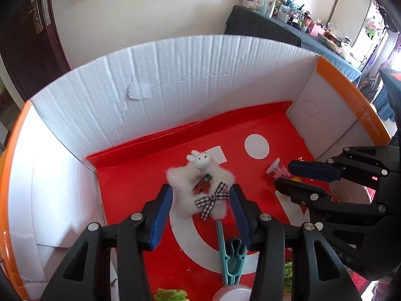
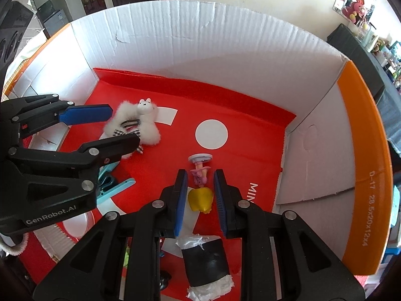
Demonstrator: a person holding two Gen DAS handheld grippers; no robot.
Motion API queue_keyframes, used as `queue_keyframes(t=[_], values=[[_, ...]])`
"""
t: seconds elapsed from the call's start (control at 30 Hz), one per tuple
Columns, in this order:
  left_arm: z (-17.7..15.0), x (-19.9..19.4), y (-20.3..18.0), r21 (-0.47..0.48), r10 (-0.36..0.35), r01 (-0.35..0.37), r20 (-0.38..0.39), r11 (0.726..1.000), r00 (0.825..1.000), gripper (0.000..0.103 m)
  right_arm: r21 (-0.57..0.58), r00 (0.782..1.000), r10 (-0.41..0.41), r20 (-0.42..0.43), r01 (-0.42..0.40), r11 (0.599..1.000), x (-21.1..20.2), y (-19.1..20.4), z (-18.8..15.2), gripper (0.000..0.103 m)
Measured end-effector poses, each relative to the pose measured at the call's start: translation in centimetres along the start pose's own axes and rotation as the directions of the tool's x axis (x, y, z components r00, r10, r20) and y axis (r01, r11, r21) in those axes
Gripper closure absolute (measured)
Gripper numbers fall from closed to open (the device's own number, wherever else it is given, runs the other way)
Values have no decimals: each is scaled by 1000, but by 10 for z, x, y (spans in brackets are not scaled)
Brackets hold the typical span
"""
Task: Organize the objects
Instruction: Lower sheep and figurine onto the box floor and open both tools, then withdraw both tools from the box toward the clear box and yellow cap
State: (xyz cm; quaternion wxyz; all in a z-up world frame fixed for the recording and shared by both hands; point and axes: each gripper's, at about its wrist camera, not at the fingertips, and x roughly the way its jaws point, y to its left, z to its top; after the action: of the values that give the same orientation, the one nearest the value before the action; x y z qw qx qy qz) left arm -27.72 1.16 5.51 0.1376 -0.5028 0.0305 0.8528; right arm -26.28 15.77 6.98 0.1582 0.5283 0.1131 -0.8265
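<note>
Right wrist view: a small pink doll figurine [image 2: 199, 170] is seen lying flat on the red floor of the cardboard box [image 2: 225, 45], just below the white circle [image 2: 211, 133]; its long axis runs toward that circle, base [image 2: 200, 157] nearest it. The right gripper [image 2: 199, 188] is held with fingers narrowly parted, nothing pinched; the left gripper [image 1: 201, 200] is held spread above a white fluffy bunny hair clip [image 1: 200, 183].

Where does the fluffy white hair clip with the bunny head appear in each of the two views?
Left wrist view: the fluffy white hair clip lies at the centre, just beyond the left tongs.
Right wrist view: it lies left of centre, beside the left tongs.
Shared landmark: the white circle on the red floor.
</note>
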Motion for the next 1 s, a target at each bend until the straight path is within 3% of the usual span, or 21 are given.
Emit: queue_keyframes(t=[0.53,0.6,0.77,0.8,1.0], values=[[-6,-39,-6,1,-1,1,106,1000,994,53,-8,997,-5,83,6,1000,-36,17,-24,82],[-8,-45,-11,9,10,-12,131,1000,991,53,-9,995,1,97,0,1000,-34,-1,-14,82],[-14,-61,-16,24,19,-23,177,999,984,53,-13,990,2,139,-1,1000,-34,6,-11,82],[-16,-64,-17,27,19,-24,185,999,983,52,-12,989,6,148,-4,1000,-29,12,4,82],[-30,-91,-26,45,2,-14,256,999,967,49,-14,977,22,212,-19,1000,-67,4,-20,82]])
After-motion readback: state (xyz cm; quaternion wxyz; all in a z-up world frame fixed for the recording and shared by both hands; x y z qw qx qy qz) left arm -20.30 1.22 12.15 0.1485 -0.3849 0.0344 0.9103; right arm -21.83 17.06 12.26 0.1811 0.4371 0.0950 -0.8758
